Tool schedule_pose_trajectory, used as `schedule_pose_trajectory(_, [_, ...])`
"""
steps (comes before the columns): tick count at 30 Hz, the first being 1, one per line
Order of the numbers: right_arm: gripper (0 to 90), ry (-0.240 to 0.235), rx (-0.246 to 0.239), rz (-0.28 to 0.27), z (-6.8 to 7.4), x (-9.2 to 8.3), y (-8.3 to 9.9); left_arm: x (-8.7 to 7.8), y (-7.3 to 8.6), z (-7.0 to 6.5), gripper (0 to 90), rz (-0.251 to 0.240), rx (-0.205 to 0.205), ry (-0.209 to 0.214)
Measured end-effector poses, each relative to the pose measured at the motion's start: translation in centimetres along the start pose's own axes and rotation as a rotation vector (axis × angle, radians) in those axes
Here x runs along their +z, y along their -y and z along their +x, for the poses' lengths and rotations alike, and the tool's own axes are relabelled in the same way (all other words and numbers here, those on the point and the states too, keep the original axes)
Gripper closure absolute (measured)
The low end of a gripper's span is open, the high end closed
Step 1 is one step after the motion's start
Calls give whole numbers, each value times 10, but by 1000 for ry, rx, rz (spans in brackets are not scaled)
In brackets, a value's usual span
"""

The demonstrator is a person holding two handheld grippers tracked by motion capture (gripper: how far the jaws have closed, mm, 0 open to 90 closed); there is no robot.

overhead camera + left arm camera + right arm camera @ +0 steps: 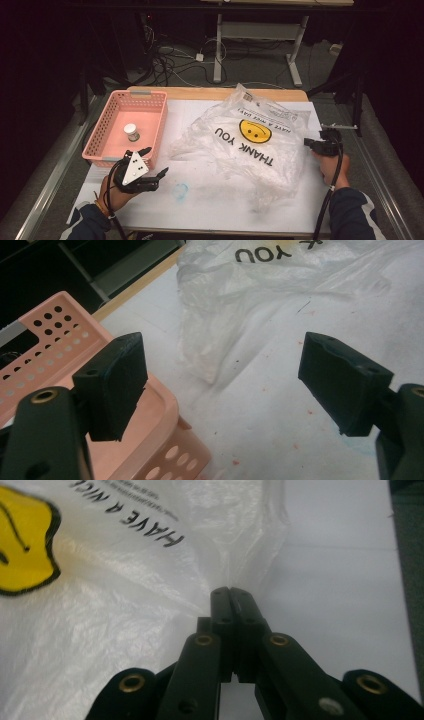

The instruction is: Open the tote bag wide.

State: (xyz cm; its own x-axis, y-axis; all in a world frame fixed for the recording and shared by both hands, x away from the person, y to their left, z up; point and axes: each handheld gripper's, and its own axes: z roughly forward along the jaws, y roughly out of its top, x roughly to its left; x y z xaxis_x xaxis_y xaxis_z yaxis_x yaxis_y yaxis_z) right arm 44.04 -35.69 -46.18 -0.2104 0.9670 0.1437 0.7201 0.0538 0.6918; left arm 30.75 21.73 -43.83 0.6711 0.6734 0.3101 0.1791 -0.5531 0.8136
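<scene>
A crumpled clear plastic bag [250, 145] with a yellow smiley and "THANK YOU" print lies across the middle of the white table cover. At the bag's right edge, my right gripper [310, 144] is shut on the plastic bag. In the right gripper view the jaws [230, 592] meet with a fold of the bag [125, 605] pinched at their tips. My left gripper [154, 161] stands open at the front corner of the pink basket [100, 135]. Nothing lies between its pads [120, 385], and the bag [225, 305] is farther ahead.
A small white jar [132, 132] stands inside the pink basket, whose corner [165, 405] sits just under my left jaw. A faint bluish mark [181, 191] is on the cover near the front. The table's wooden far edge [215, 93] borders a dark floor with cables.
</scene>
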Motion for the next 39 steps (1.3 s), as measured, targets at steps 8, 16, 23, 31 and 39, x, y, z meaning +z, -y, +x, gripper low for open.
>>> schedule_pose_trajectory(8, [887, -11, -100, -12, 3, -21, 24, 4, 0, -2, 193, 11, -13, 12])
schedule_pose_trajectory(16, [740, -49, -137, -86, 6, -37, 22, 6, 1, -1, 193, 16, -13, 12])
schedule_pose_trajectory(23, [594, -63, -233, -214, 22, -60, 14, 4, 0, -1, 193, 14, -17, 2])
schedule_pose_trajectory(31, [426, -134, -309, -304, 51, -81, 5, 3, 1, -2, 193, 17, -19, 0])
schedule_pose_trajectory(39, [176, -259, -448, -301, 99, -82, 3, 1, 2, 0, 193, 15, -25, -4])
